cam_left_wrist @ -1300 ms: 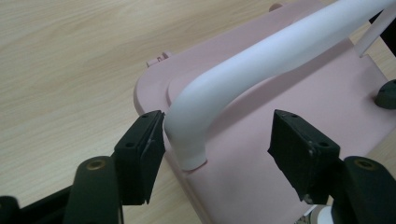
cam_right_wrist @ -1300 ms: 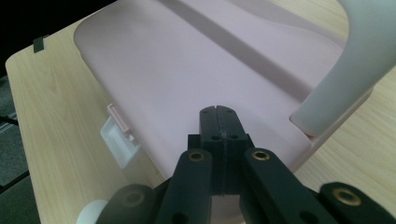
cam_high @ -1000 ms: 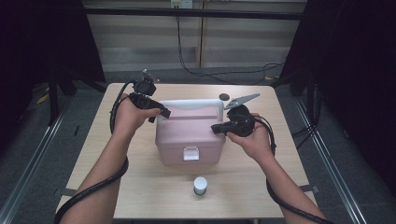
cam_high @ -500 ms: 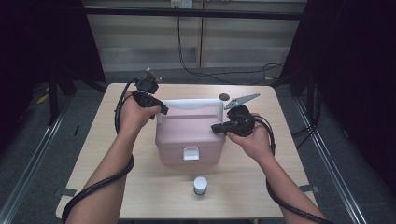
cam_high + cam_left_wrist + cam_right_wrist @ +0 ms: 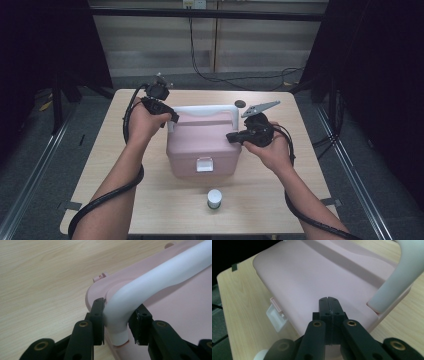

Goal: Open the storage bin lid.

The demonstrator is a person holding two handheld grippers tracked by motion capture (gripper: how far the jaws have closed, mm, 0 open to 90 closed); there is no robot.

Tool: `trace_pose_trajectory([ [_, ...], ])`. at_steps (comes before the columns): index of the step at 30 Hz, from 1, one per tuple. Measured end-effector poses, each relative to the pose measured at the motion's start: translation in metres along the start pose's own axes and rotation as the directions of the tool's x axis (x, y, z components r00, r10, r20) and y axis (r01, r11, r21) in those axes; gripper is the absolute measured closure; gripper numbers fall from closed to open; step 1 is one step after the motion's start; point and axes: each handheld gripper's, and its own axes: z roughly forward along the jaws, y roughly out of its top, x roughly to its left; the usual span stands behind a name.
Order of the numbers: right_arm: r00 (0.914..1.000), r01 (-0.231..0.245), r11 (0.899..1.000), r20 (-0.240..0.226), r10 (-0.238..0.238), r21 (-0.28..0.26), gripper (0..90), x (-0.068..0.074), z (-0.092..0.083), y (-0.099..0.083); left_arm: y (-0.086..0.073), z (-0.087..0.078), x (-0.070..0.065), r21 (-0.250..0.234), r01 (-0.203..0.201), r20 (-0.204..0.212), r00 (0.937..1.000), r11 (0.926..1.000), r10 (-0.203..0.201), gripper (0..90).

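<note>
On the wooden table a pink box is seen at the middle, with its white latch turned to the near side and its white handle raised over the far part of the lid. At the left, the left hand is held beside the far-left corner of the box, and the left gripper is set on the left end of the handle. In the left gripper view the jaws are clenched around the bent lower end of the white handle, one jaw on each side and both touching it, just above the pink lid. Compared with the picture of one second ago, the left hand is placed slightly nearer to the box, and the box itself is not displaced. In front of the box, on the near part of the table, a small white-capped jar is standing apart from it, at the same place as before. Behind the box, near the far edge, a small dark round thing is lying; what it is cannot be told. At the right, the right hand is kept beside the right end of the box, where it was before, and the right gripper is pointed at the lid. In the right gripper view the jaws of the right gripper are pressed together with nothing between them, over the pink lid, beside the right end of the handle. A grey three-cornered plate is seen on top of this gripper.
</note>
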Motion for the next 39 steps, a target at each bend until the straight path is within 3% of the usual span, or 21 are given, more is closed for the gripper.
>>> trace_pose_trajectory([
  [9,0.9999,0.015,1.000,-0.001,-0.015,0.004,90.0,-0.002,-0.006,-0.003,0.000,-0.002,0.003,0.002,0.001,0.022,0.9998,1.0000,-0.001,67.4],
  [15,0.9999,0.011,1.000,0.005,-0.011,-0.015,90.0,-0.008,-0.023,-0.008,0.000,-0.005,0.005,-0.008,-0.005,0.017,0.9998,1.0000,0.005,67.9],
  [19,0.9988,0.012,1.000,0.048,-0.012,-0.011,90.0,-0.017,-0.035,-0.014,0.000,-0.008,0.005,-0.013,-0.012,0.027,0.9996,0.9998,0.012,68.1],
  [23,0.9981,-0.004,1.000,0.061,0.004,-0.001,90.0,-0.026,-0.044,-0.021,0.002,-0.010,0.006,-0.016,-0.013,0.033,0.9994,0.9998,0.013,68.2],
  [27,0.9980,-0.029,1.000,0.056,0.030,-0.010,90.0,-0.032,-0.047,-0.027,0.003,-0.013,0.005,-0.020,-0.024,0.030,0.9992,0.9995,0.025,68.2],
  [39,0.9990,-0.019,1.000,0.040,0.018,0.024,90.0,-0.034,-0.038,-0.034,0.007,-0.019,0.006,-0.048,-0.027,0.037,0.9989,0.9985,0.029,68.4],
])
